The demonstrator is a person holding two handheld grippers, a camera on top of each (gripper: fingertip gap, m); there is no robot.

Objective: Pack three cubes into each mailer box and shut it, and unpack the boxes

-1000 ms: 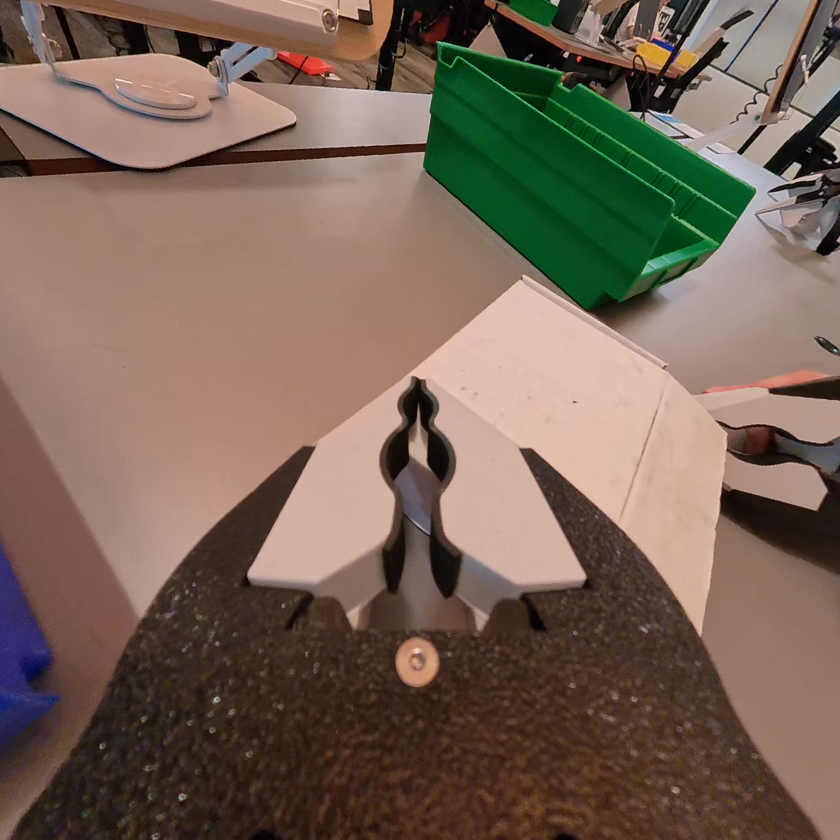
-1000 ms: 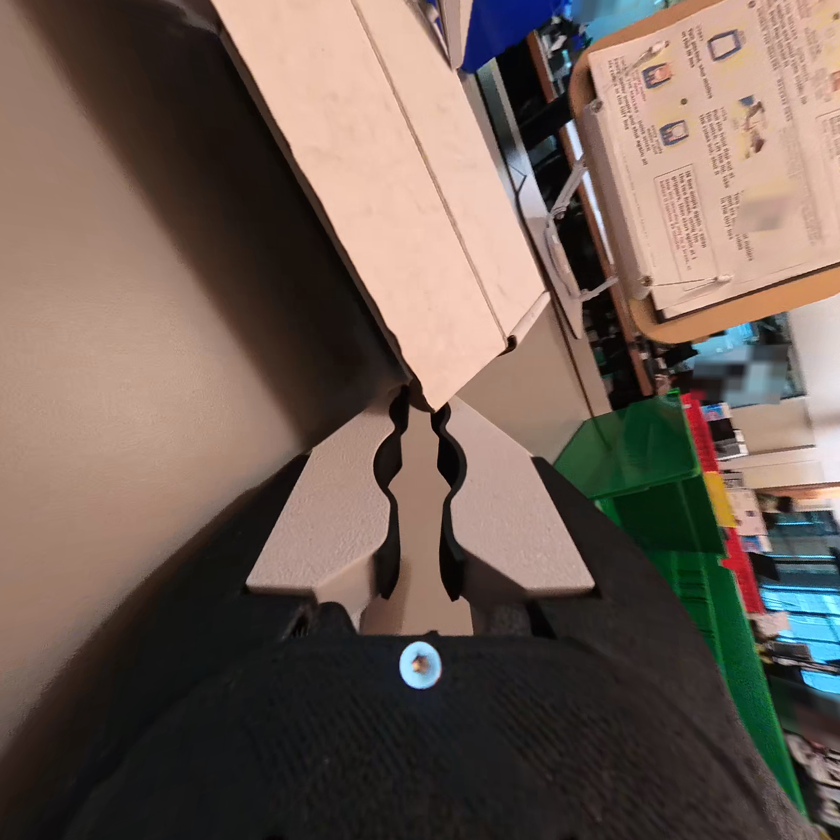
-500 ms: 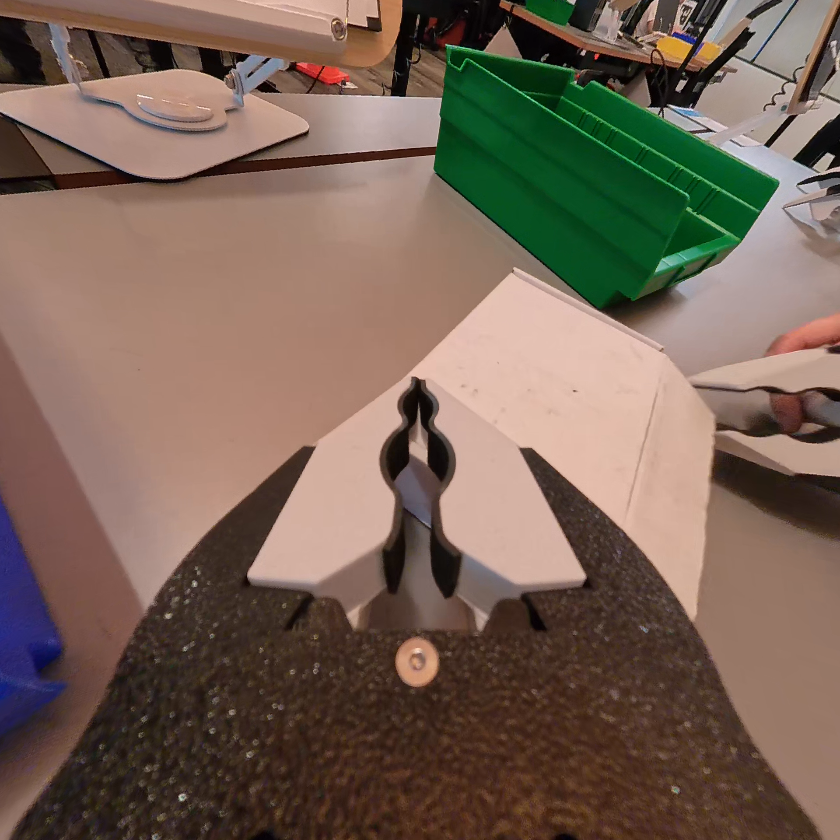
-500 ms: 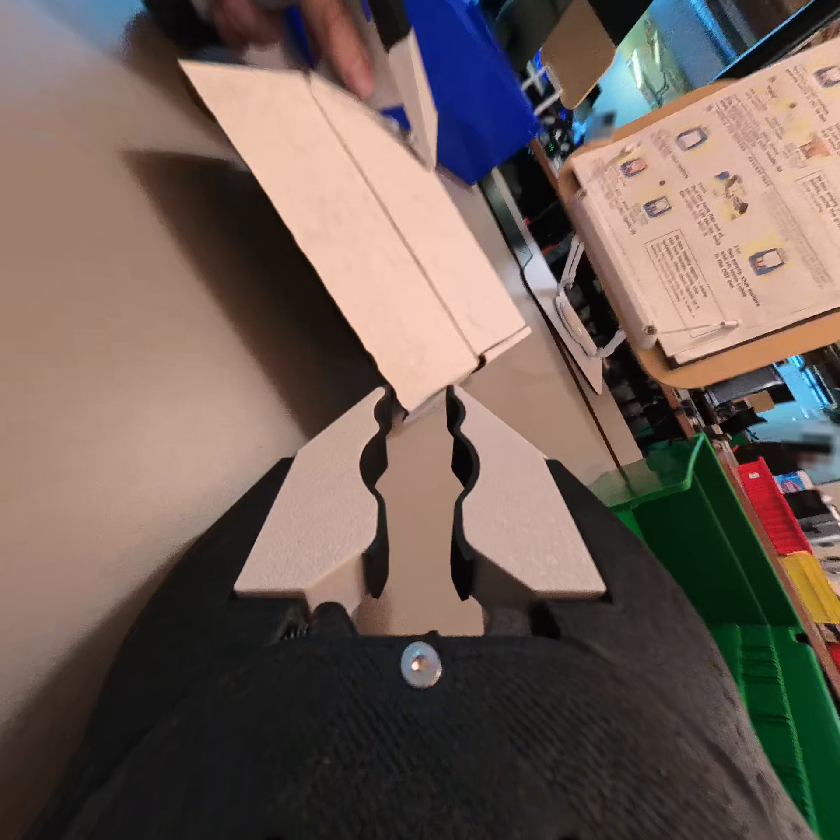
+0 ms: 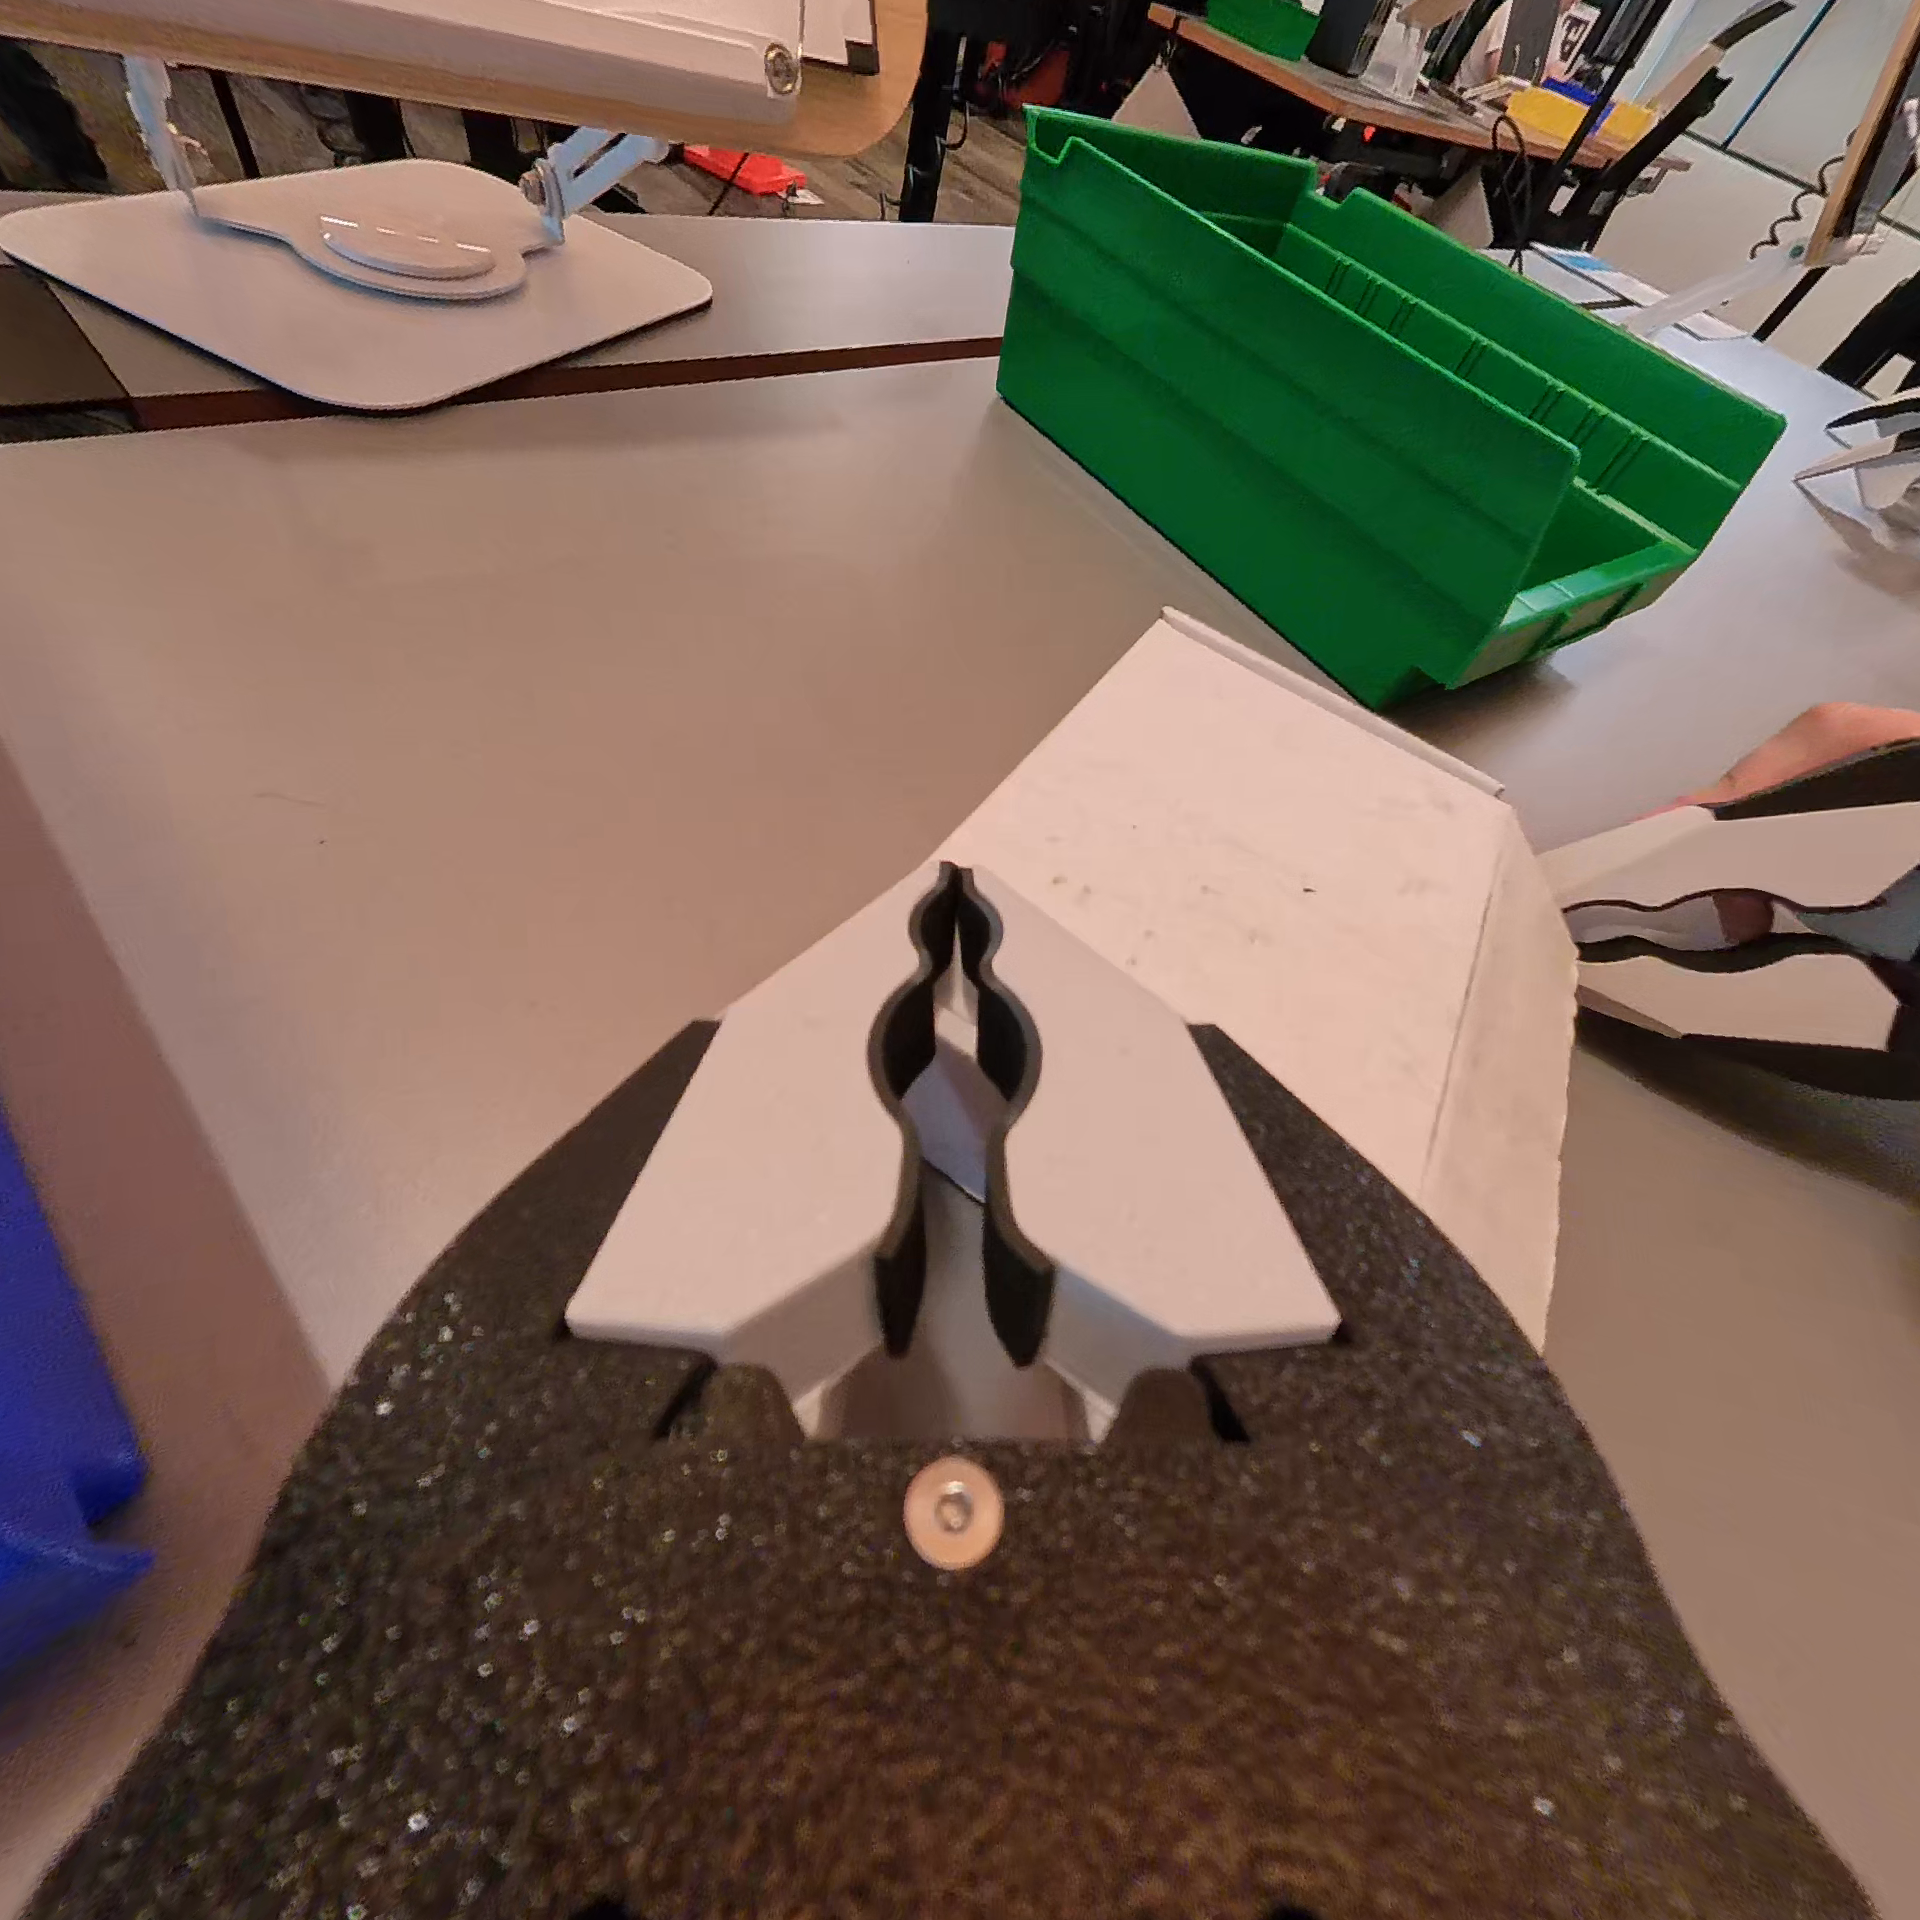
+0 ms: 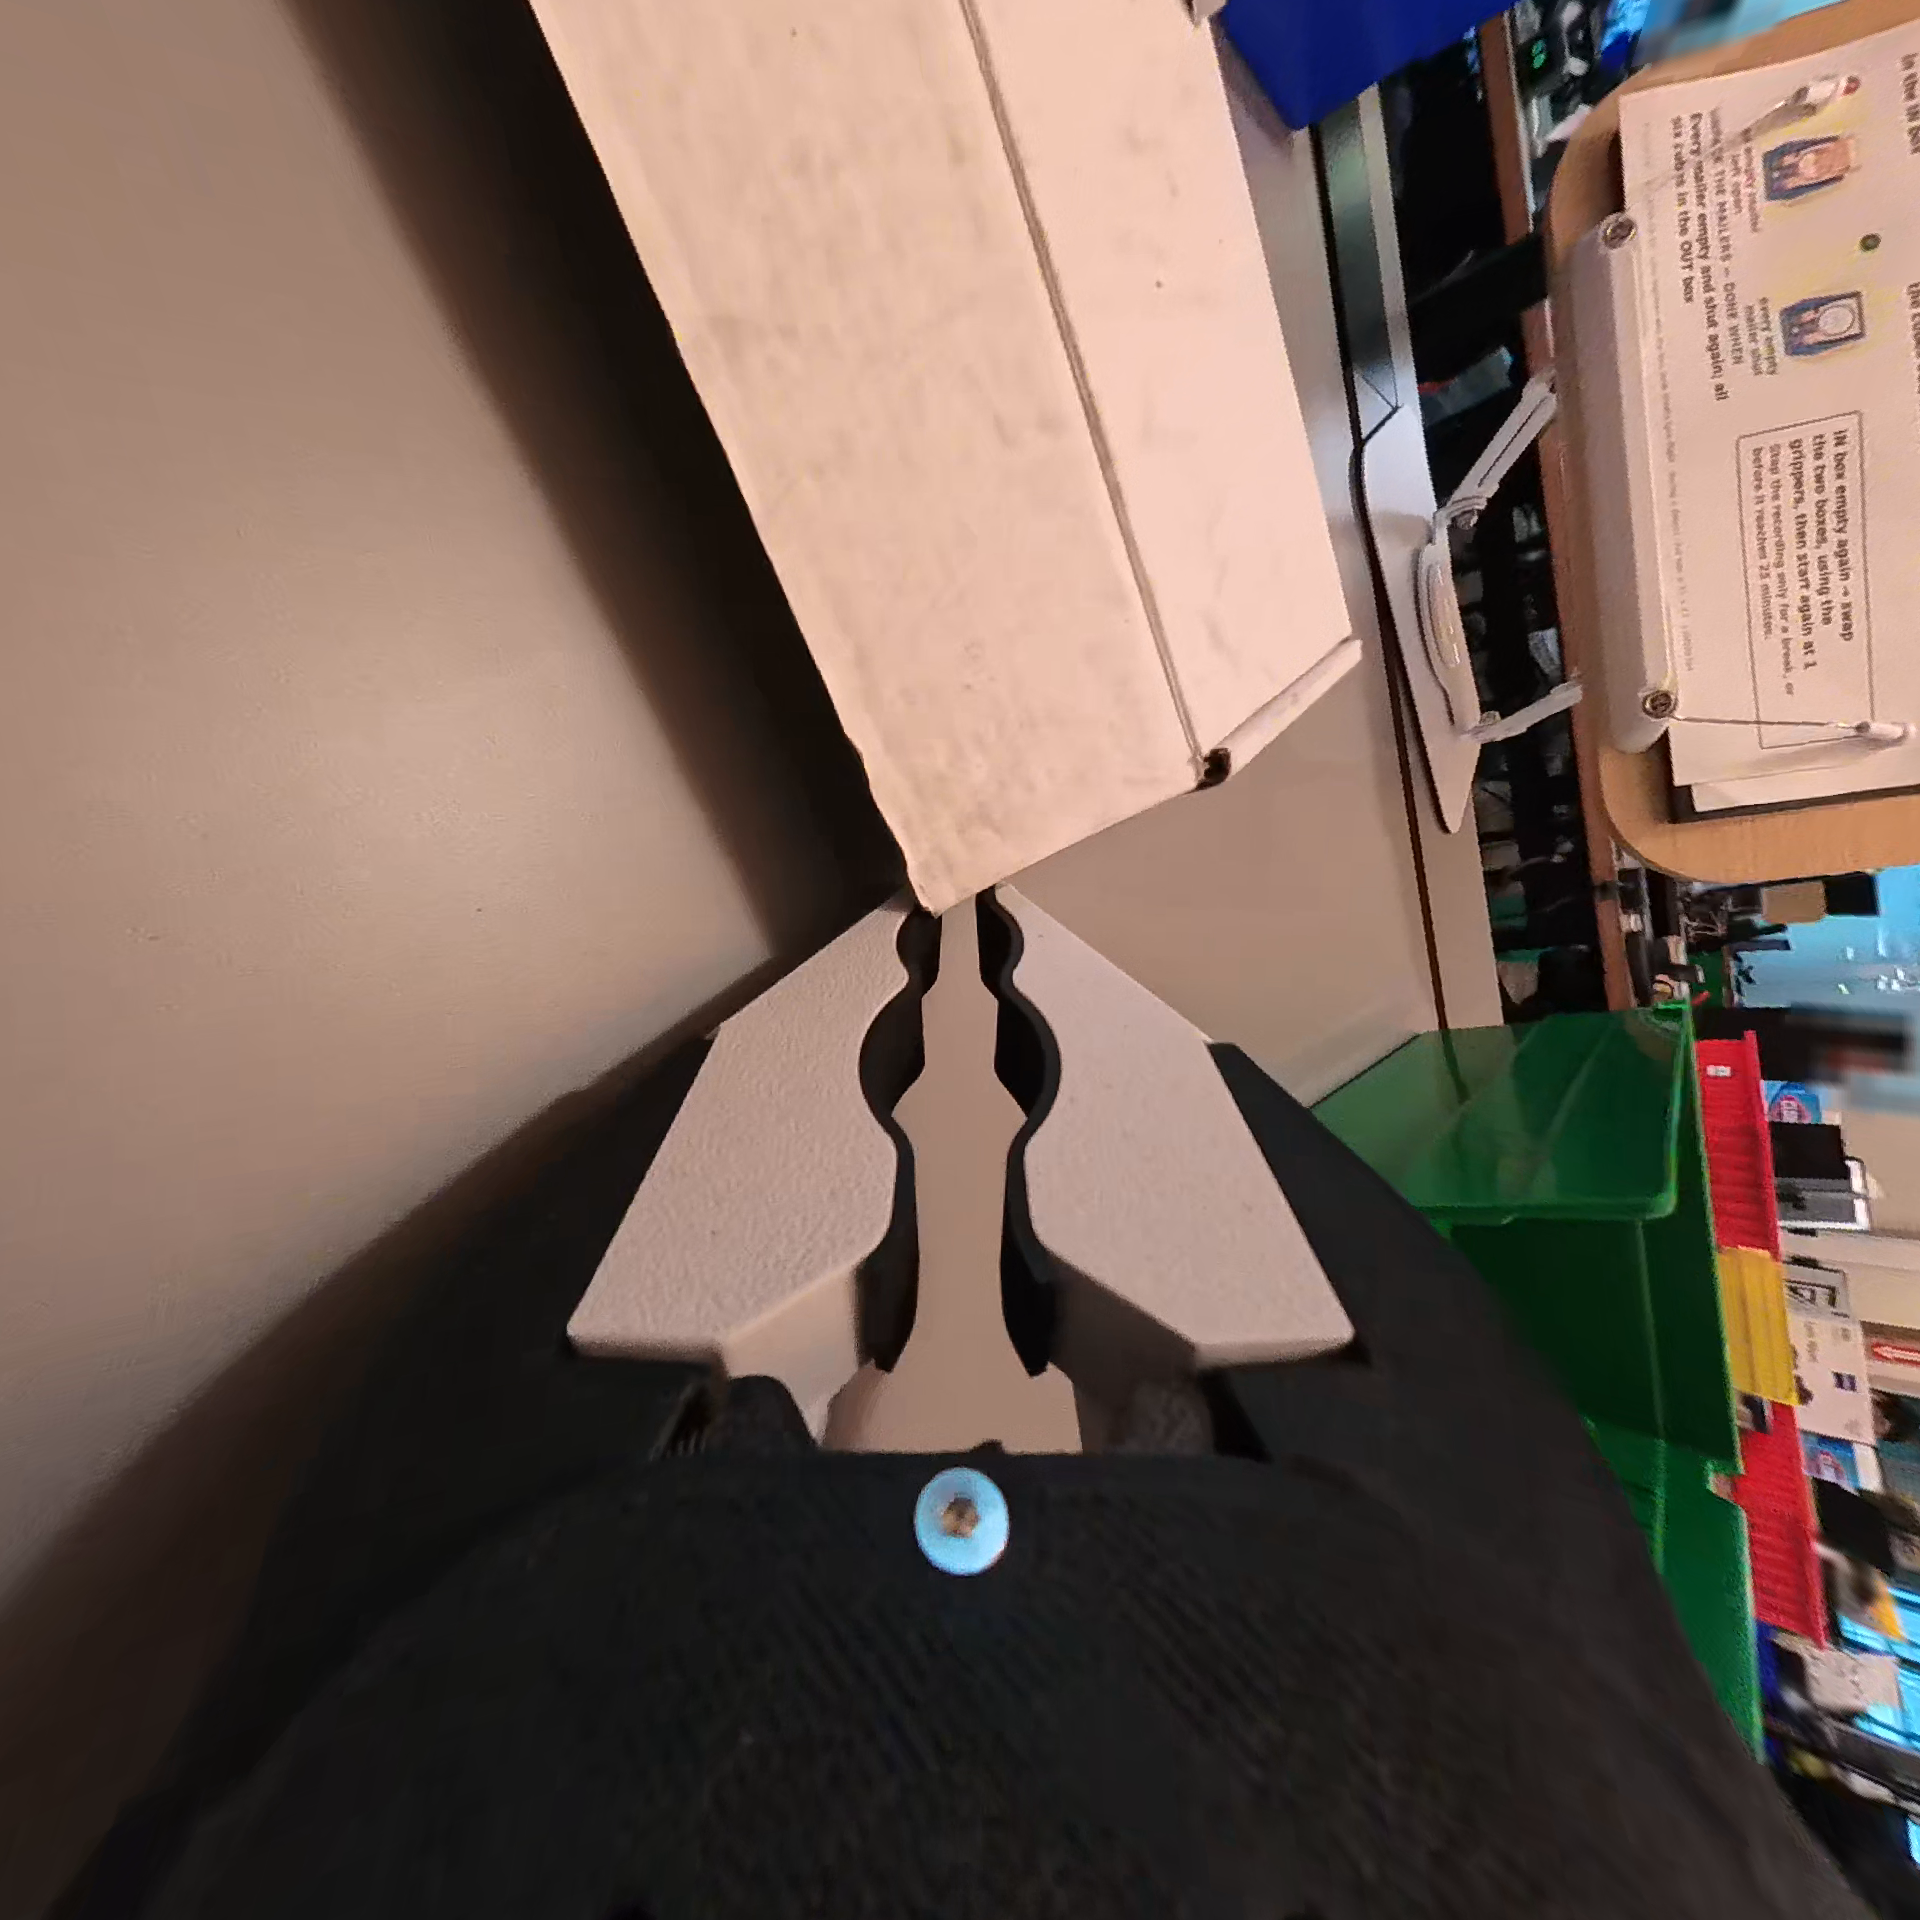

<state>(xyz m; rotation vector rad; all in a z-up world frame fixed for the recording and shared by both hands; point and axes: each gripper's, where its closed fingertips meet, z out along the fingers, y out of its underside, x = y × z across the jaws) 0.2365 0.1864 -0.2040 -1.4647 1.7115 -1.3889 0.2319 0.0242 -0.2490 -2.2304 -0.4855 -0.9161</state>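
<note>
A closed white mailer box [image 5: 1247, 883] is held tilted over the grey table [image 5: 520, 675]. My left gripper [image 5: 956, 894] is shut on the box's near corner, and a strip of cardboard shows between its fingers. My right gripper [image 6: 961, 914] is closed to a narrow gap on the opposite corner of the box [image 6: 935, 416]. It also shows at the right edge of the left wrist view [image 5: 1569, 935], with a hand behind it. No cubes are visible.
A green bin [image 5: 1351, 416] stands behind the box, and it shows in the right wrist view too [image 6: 1558, 1122]. A blue bin [image 5: 52, 1403] is at my left. A board on a white stand [image 5: 364, 260] sits at the table's back, with an instruction sheet [image 6: 1766, 416] on it.
My right gripper widened its fingers half a second ago and has narrowed them again on the box corner. The box now fills more of that view. My left gripper keeps its hold.
</note>
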